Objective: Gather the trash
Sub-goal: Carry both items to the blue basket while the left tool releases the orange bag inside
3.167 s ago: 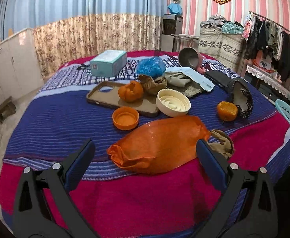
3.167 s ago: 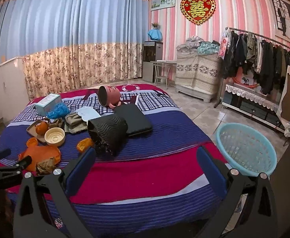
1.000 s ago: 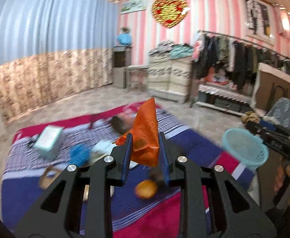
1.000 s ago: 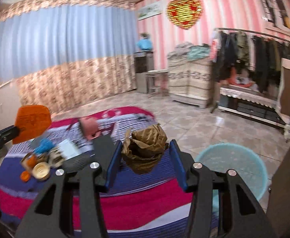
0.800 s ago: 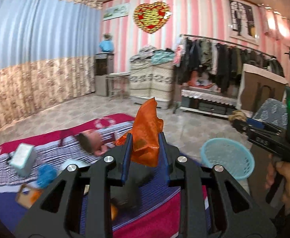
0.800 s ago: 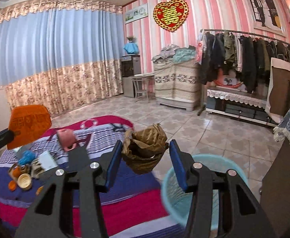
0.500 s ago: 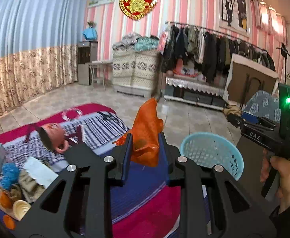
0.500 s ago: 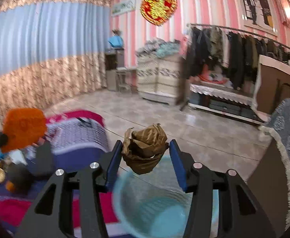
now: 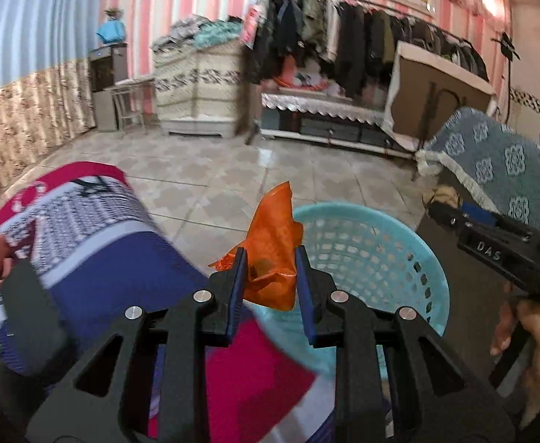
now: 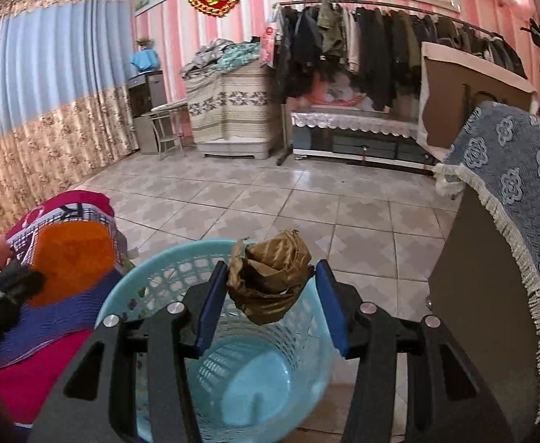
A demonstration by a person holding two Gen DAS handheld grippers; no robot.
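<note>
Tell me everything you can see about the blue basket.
The basket is light blue plastic, round and open-topped, with a lattice of small holes in its wall and a solid floor. It stands upright on the tiled floor, close beside the bed; whether they touch is unclear. Inside looks bare where visible. The right gripper holds a brown wad above its opening, and the left gripper holds an orange bag near its rim.
</note>
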